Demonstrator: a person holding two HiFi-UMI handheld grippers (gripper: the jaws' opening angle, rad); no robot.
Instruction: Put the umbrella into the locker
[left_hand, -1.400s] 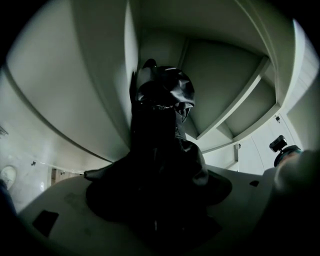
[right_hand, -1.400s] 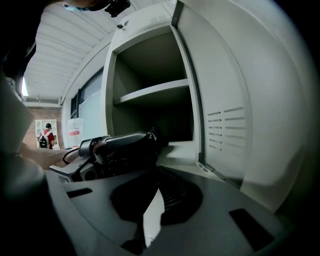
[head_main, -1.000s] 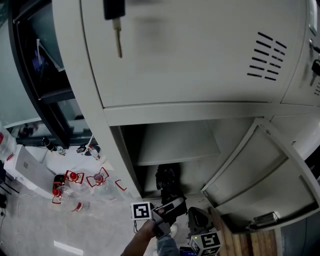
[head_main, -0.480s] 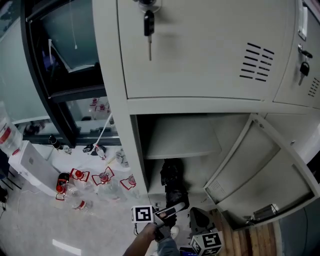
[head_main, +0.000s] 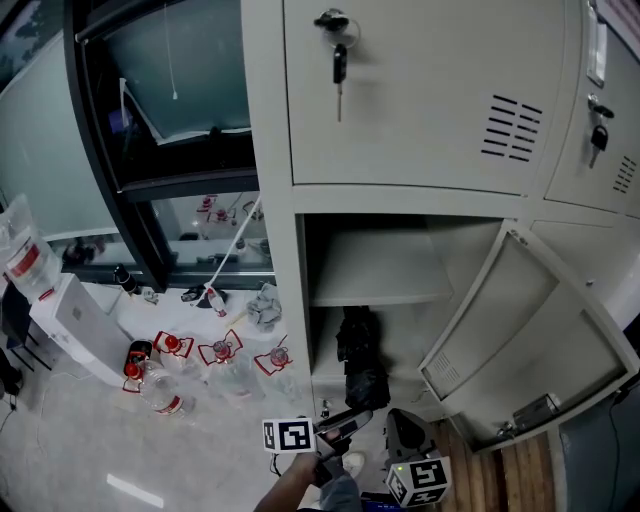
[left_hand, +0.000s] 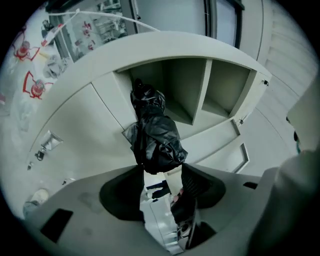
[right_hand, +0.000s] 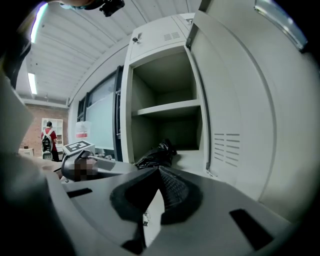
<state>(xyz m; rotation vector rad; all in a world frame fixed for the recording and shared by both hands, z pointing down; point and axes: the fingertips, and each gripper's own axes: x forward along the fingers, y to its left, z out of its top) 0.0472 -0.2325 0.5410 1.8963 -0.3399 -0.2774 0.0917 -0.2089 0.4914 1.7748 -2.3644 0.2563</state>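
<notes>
Grey steel locker (head_main: 300, 300), lower door (head_main: 520, 330) swung wide: the black folded umbrella (left_hand: 155, 135) lies on the compartment floor, just beyond the left claw (left_hand: 162, 172). That claw's jaws have just been closing and stand apart, nothing between them. Right claw (right_hand: 159, 169) is closed, empty.

head view looks steeply down from above; both gripper views face the open locker (head_main: 372, 268) from low, close by.
</notes>
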